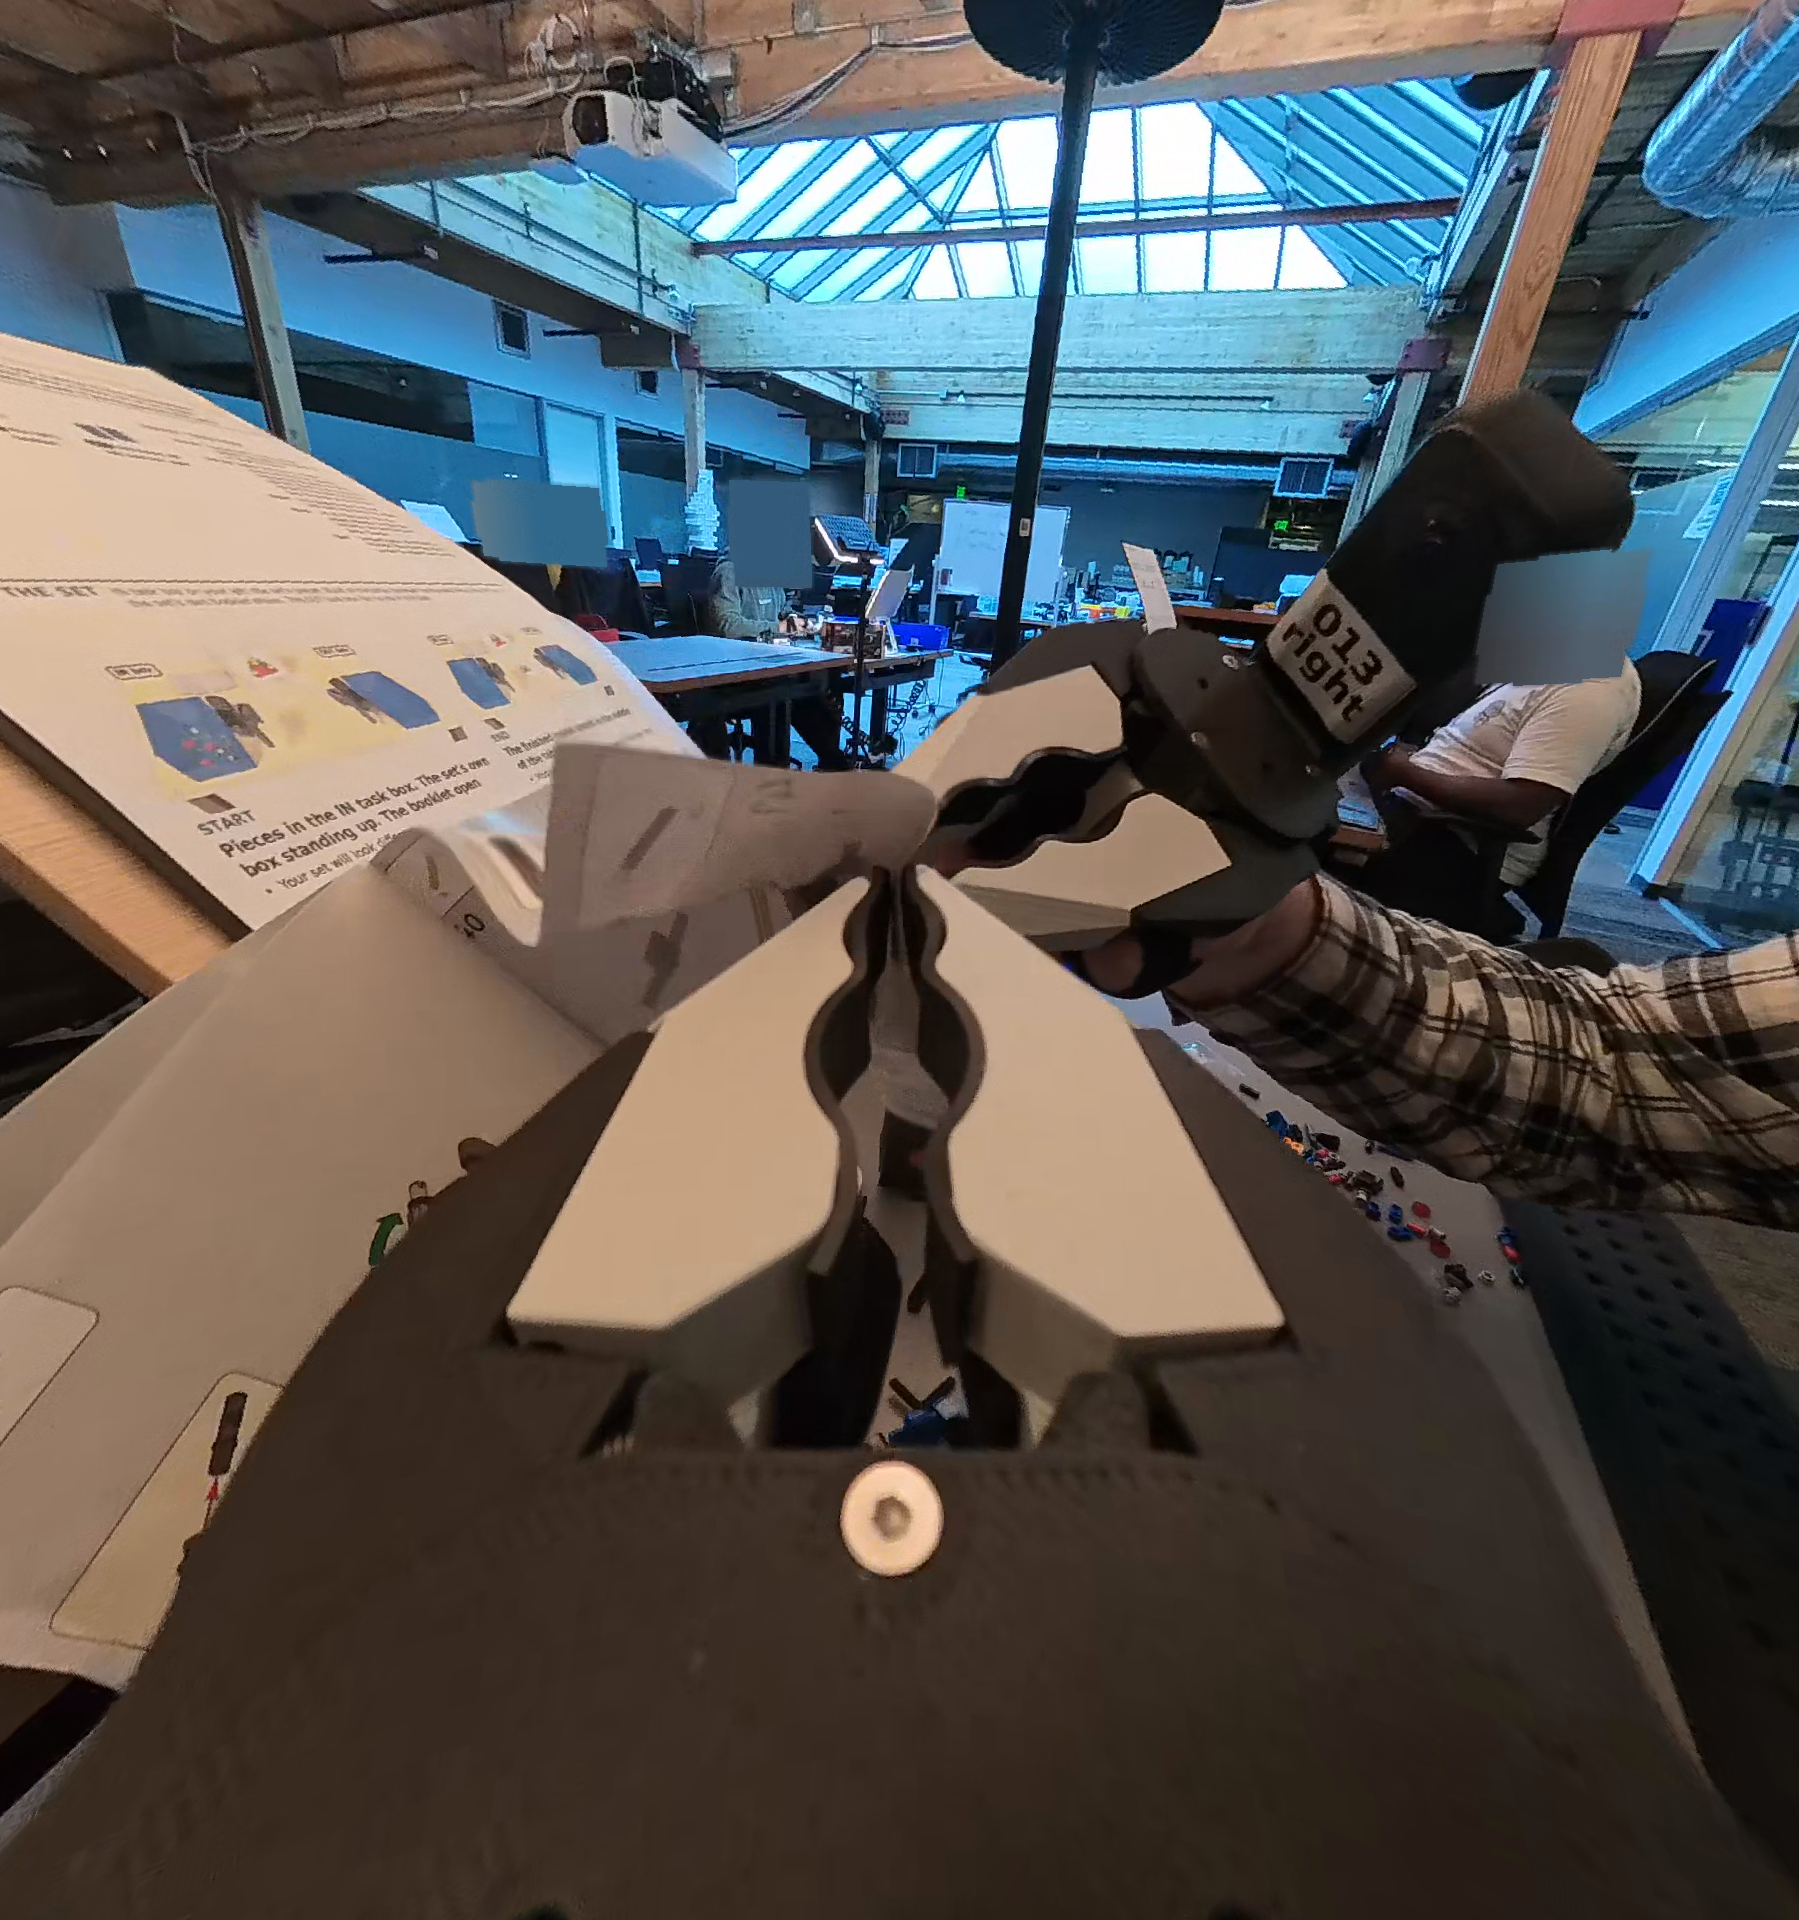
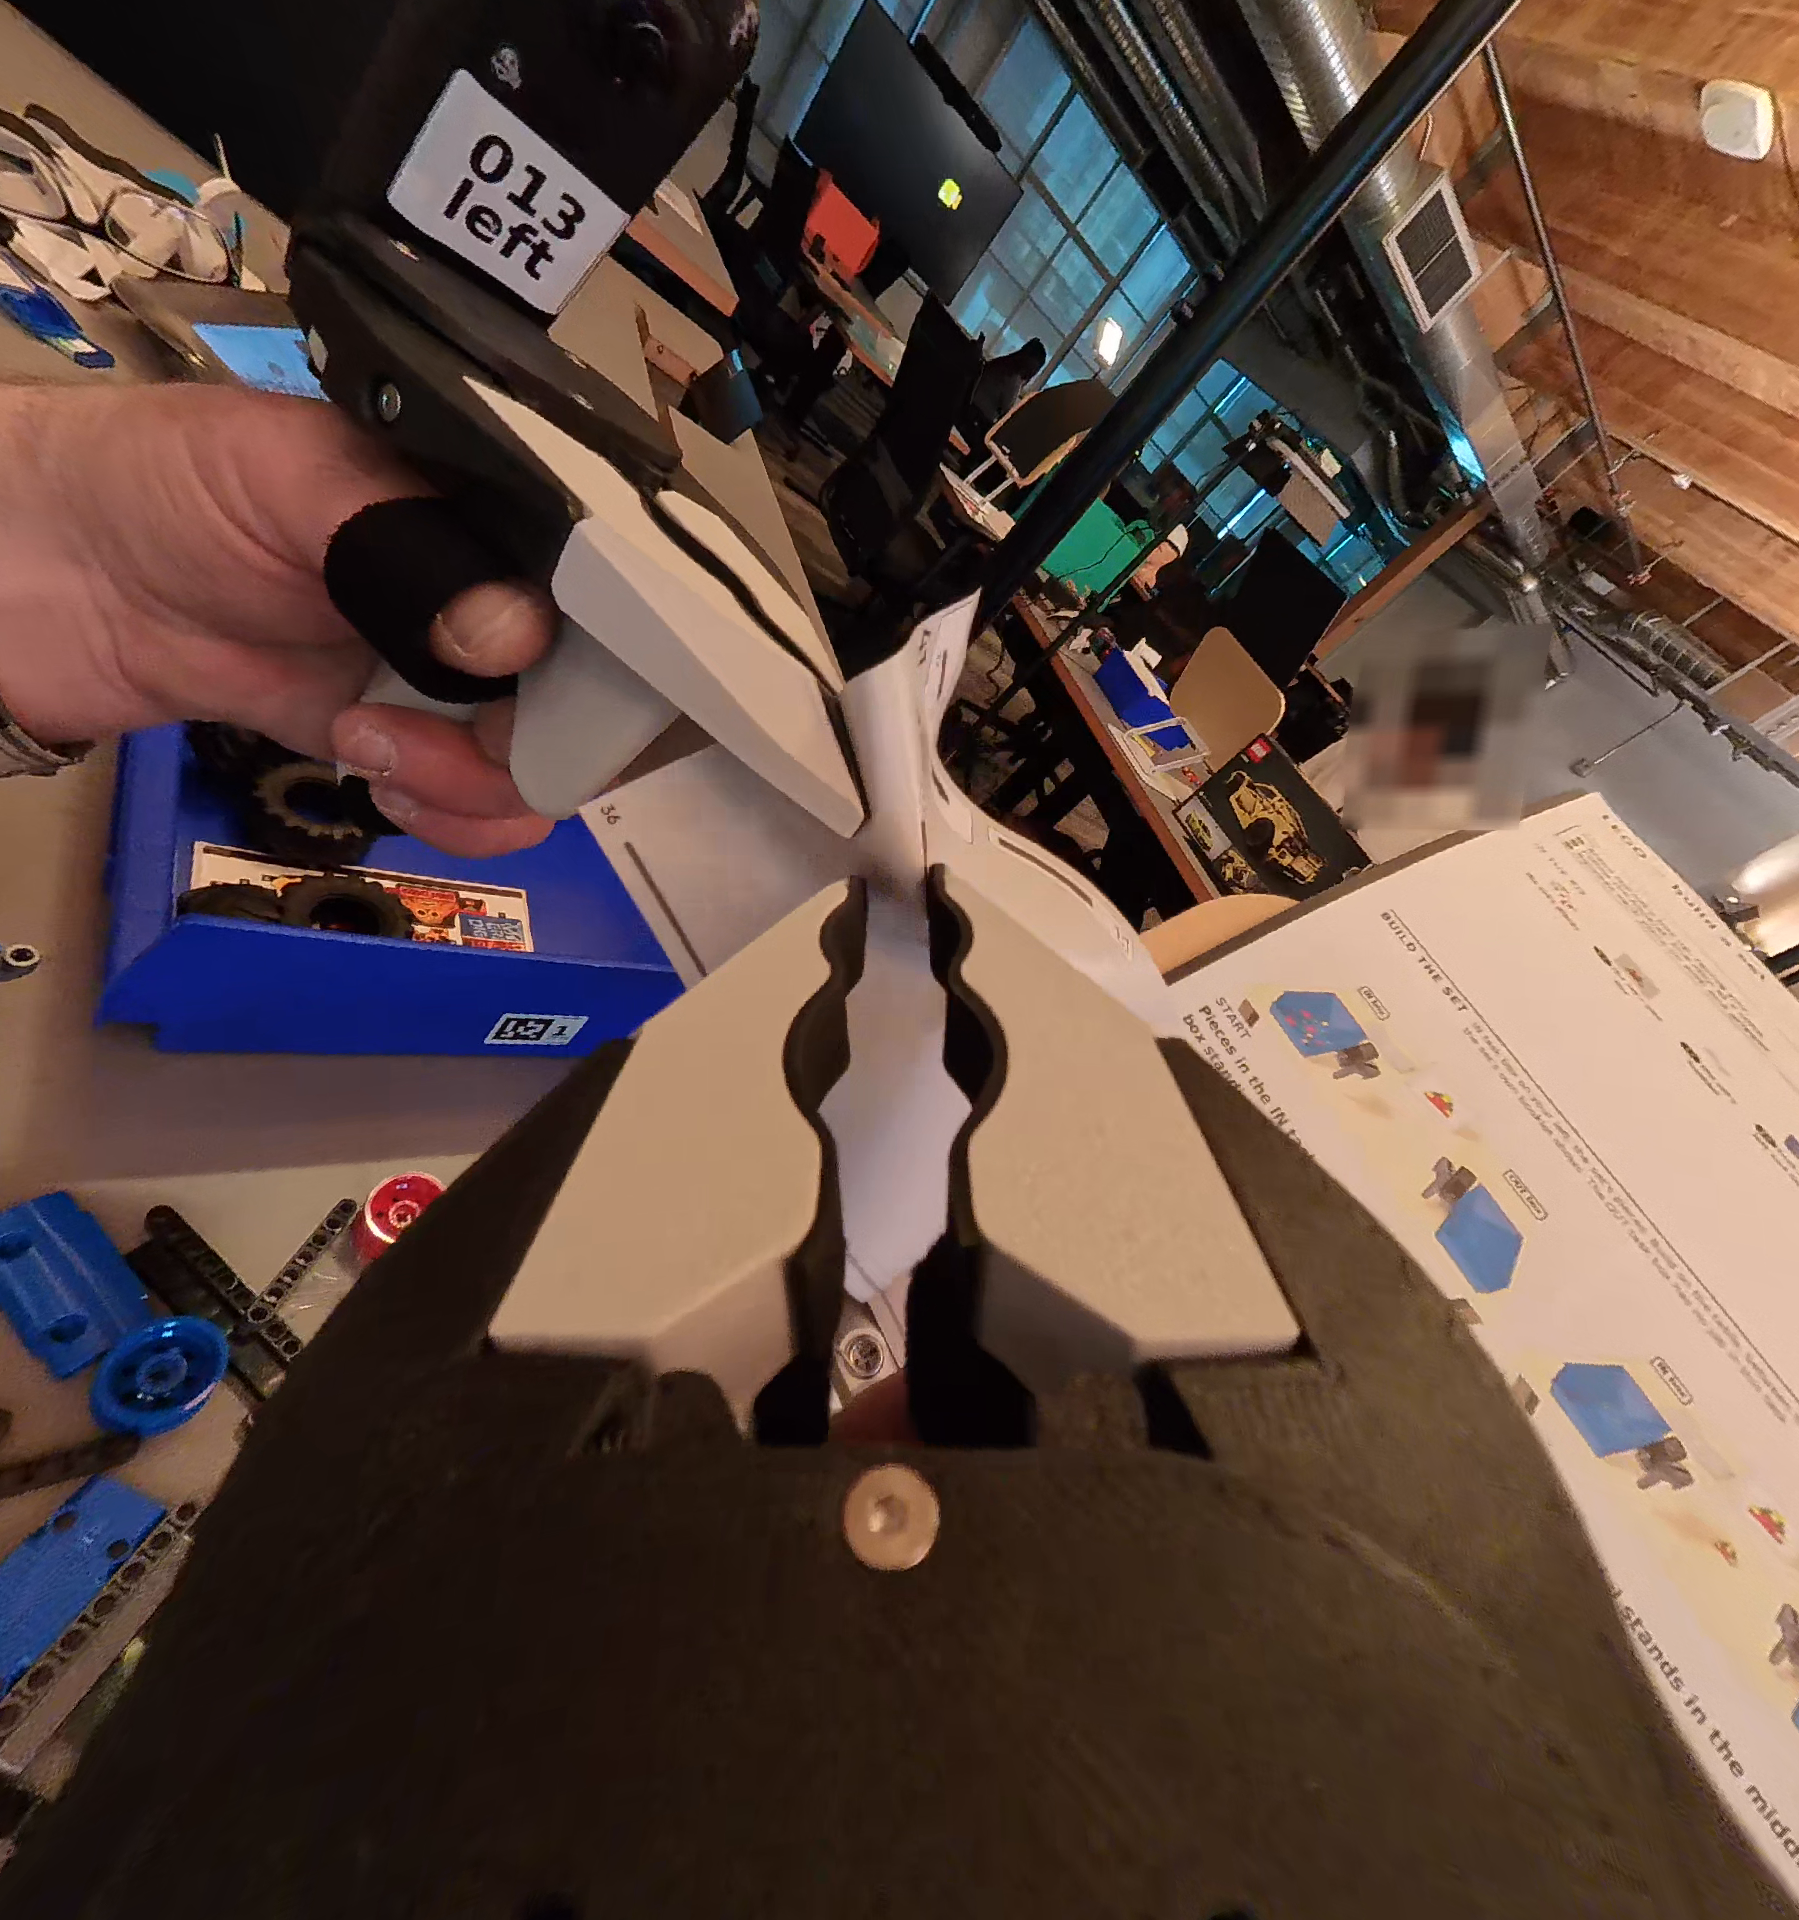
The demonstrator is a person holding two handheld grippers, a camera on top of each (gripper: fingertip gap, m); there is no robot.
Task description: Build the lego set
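Booklet page pinched from both sides, centre frame!

A page of the instruction booklet [image 1: 729, 831] is clamped by the left gripper [image 1: 897, 883] and the right gripper [image 2: 895, 883], both narrowed onto paper. Loose lego pieces [image 2: 95, 1320] are scattered lower left, a blue bin [image 2: 355, 987] above them.

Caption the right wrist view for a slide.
Both hand-held grippers, right and left, pinch a booklet page above scattered Lego parts.

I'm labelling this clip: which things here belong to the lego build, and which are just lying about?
In the job: left tongs and right tongs, both pinching the instruction booklet; blue bin of tyres; loose lego pieces.
Lying about: printed instruction sheet; black pole.
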